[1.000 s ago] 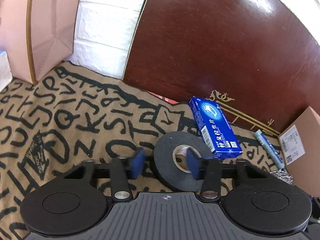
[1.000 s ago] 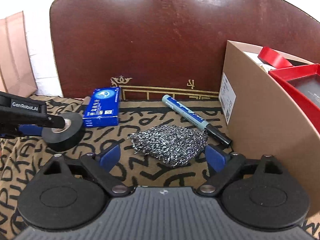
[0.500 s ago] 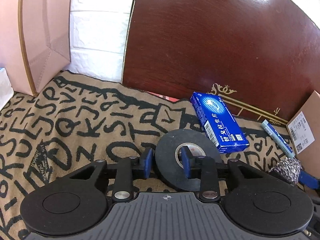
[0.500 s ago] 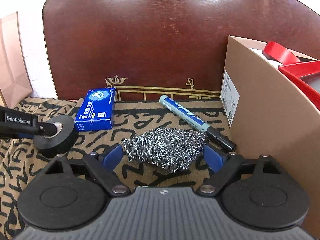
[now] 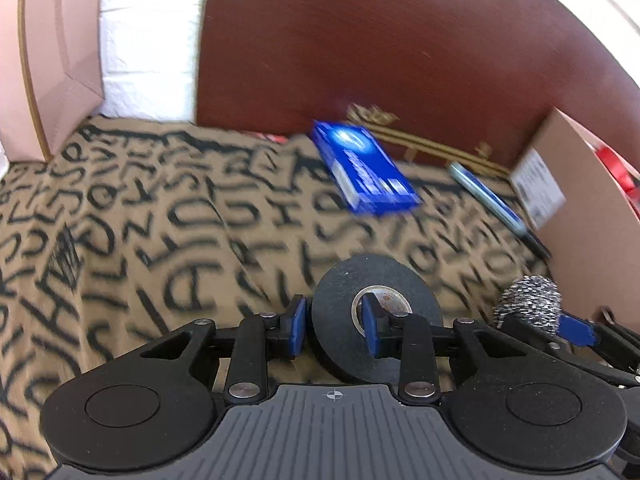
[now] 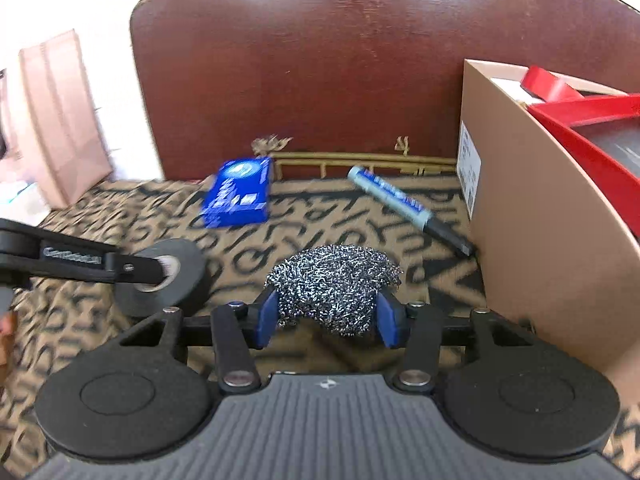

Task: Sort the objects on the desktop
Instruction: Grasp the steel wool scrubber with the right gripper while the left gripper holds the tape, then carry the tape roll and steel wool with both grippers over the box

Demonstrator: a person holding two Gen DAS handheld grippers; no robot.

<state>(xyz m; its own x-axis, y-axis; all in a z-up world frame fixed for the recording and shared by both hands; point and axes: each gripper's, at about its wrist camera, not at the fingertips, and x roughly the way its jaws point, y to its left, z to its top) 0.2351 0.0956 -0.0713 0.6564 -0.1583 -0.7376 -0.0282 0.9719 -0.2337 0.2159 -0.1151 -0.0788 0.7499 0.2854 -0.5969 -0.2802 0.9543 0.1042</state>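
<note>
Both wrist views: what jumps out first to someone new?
Each gripper is clamped on something: the left gripper pinches the wall of a black tape roll, and the right gripper squeezes a steel wool ball. Behind lie a blue box and a marker on the lettered cloth.

- Left of the tape roll: wide open patterned cloth, free passage up to pink bag.
- Right: cardboard box wall blocks; marker lies just beside it.
- Back: wooden board closes off; blue box near it.
</note>
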